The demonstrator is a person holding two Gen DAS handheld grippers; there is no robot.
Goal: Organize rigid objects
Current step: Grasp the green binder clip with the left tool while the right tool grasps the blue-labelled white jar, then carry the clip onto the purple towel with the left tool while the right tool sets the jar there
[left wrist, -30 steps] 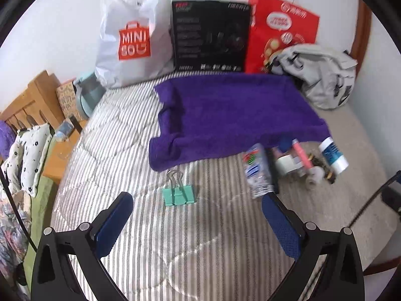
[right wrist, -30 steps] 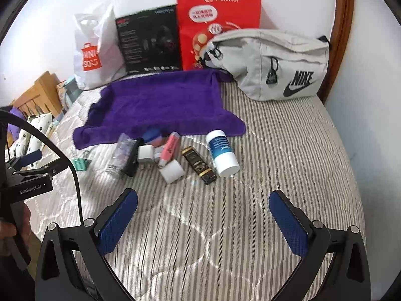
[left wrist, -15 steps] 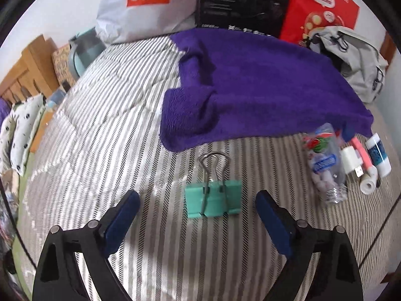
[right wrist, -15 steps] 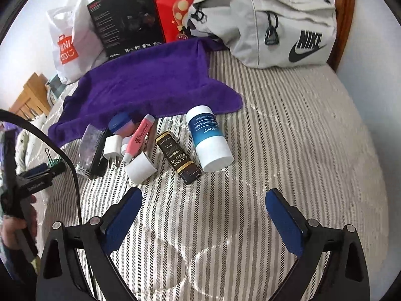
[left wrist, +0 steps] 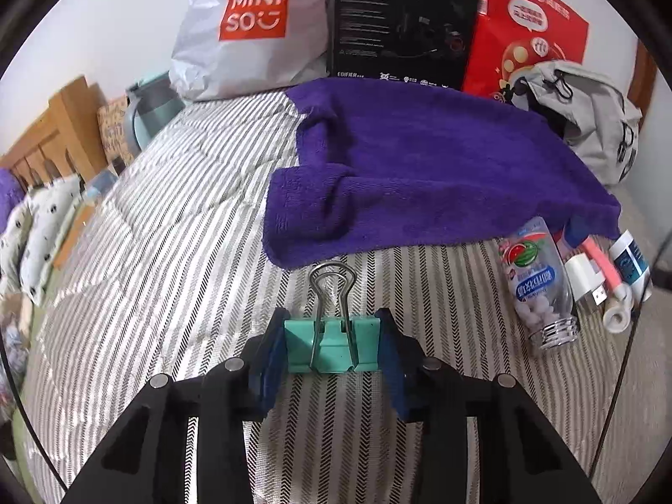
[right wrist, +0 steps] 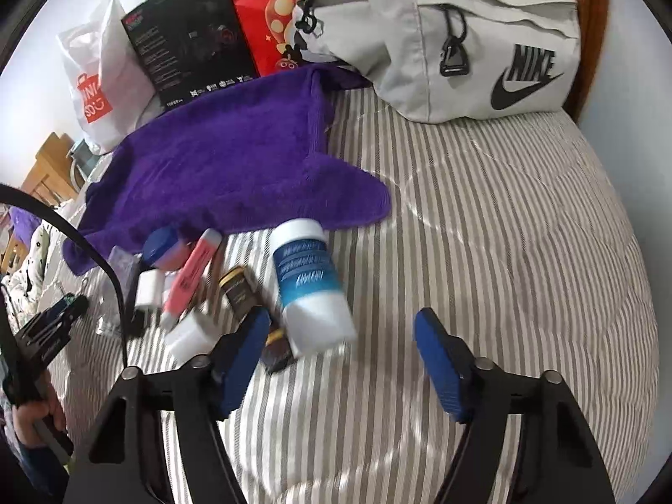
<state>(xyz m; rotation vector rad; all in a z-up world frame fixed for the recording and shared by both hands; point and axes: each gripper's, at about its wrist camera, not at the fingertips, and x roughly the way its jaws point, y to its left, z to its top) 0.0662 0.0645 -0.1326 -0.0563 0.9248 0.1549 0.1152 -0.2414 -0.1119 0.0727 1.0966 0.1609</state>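
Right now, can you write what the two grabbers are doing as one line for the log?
left gripper: shut on green binder clip | right gripper: open, empty, near blue-and-white bottle | surface: striped bedcover

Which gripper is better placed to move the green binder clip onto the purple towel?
Left. The left gripper already has both pads against the sides of the green binder clip, and the purple towel lies directly ahead. The right gripper is open near the white and blue bottle.
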